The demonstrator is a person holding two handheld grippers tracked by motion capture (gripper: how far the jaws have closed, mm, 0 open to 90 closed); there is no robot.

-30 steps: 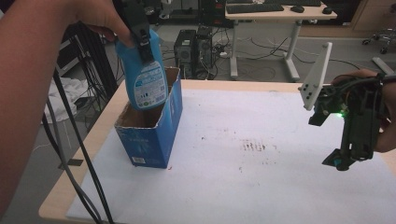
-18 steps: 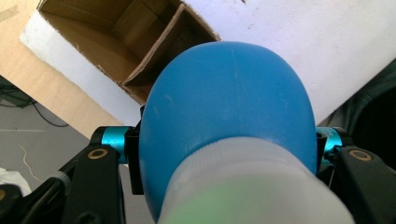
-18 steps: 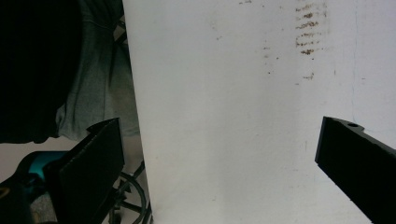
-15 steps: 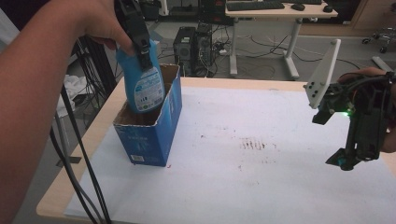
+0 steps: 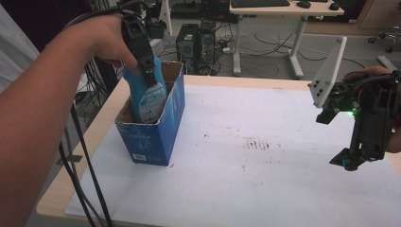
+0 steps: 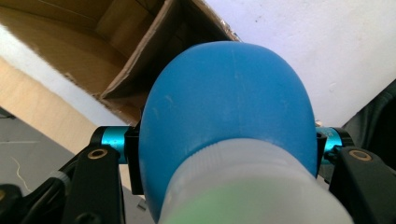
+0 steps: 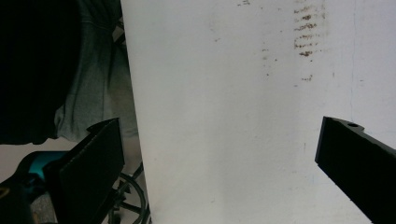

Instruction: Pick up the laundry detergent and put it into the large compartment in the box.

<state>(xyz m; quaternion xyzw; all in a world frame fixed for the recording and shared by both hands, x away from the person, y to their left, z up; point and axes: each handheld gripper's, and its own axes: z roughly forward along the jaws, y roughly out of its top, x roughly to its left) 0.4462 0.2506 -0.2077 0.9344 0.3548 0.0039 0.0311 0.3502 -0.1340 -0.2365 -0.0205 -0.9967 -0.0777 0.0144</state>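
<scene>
The blue plastic bottle with a pale printed label (image 5: 146, 97) had a smooth rounded body and a whitish cap end. It stood nearly upright, its long axis a little tilted, cap end up, partly inside the open blue cardboard box (image 5: 158, 130) near the left edge of the white table (image 5: 265, 179). Its lower part was hidden by the box wall. The left claw (image 5: 147, 75) was closed on its upper part. The right claw (image 5: 352, 158) was held wide open above the table, gripping nothing.
</scene>
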